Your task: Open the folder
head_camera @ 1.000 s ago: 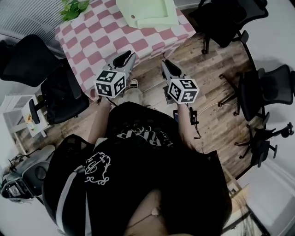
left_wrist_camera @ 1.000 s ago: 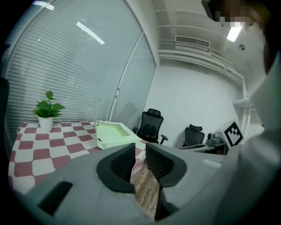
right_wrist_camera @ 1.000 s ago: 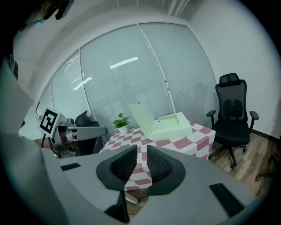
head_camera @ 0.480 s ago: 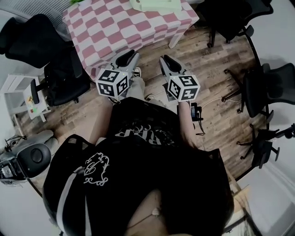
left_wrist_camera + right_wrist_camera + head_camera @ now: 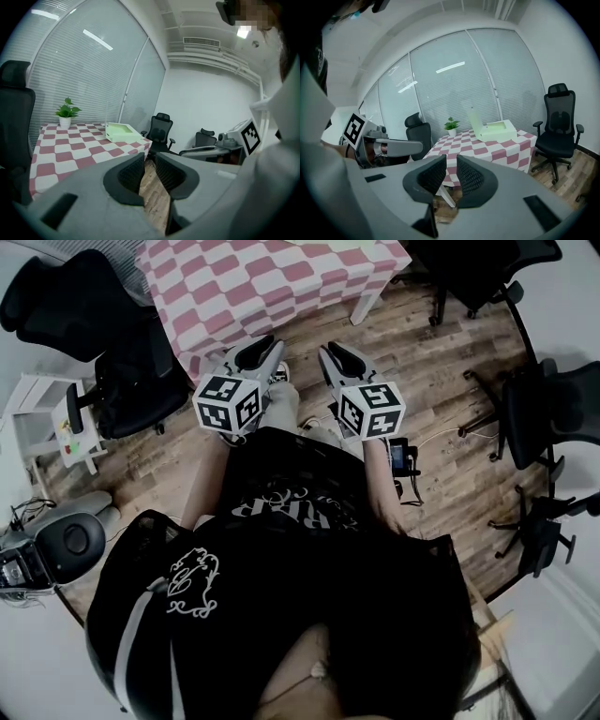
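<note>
The light green folder (image 5: 123,132) lies on the pink-and-white checked table (image 5: 70,150) with its cover standing up. The right gripper view shows the folder (image 5: 497,130) in the same way, far off on the table (image 5: 487,147). My left gripper (image 5: 265,345) and right gripper (image 5: 330,351) are held side by side over the wooden floor, short of the table (image 5: 272,282). Both point towards it. The left gripper (image 5: 149,157) has a narrow gap between its pads with nothing in it. So does the right gripper (image 5: 451,159).
A small potted plant (image 5: 66,112) stands on the table's far side. Black office chairs (image 5: 103,343) (image 5: 553,418) (image 5: 560,122) ring the floor. A white shelf unit (image 5: 66,427) stands at the left, and a dark device with a cable (image 5: 401,460) lies on the floor.
Both grippers have drawn back from the table together with the person. The table has slid to the top of the head view and the folder has left it. The jaws have not changed.
</note>
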The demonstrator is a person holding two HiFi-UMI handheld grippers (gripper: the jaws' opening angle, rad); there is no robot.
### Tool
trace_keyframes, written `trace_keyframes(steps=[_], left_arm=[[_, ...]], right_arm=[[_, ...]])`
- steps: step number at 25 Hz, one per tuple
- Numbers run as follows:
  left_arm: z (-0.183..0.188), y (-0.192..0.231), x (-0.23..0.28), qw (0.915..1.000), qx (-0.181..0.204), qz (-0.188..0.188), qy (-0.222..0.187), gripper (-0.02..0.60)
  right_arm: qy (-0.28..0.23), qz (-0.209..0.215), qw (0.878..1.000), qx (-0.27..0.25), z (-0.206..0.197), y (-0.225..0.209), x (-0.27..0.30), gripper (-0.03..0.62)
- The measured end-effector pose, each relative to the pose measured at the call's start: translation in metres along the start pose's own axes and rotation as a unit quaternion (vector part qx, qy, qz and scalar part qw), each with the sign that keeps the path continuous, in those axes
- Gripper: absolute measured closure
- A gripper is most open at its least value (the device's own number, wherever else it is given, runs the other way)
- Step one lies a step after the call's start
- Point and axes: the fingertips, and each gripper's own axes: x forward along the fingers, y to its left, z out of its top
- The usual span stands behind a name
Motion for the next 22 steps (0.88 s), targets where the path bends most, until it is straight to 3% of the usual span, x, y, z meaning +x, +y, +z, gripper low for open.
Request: trace_keyframes(steps=[22], left_arm=[[0.01, -0.005, 0.03, 0.9996, 0.02, -0.018, 0.009, 0.5]], right_arm=[[0.001, -0.025, 1.0, 0.004, 0.003, -0.031, 0.003, 0.525]])
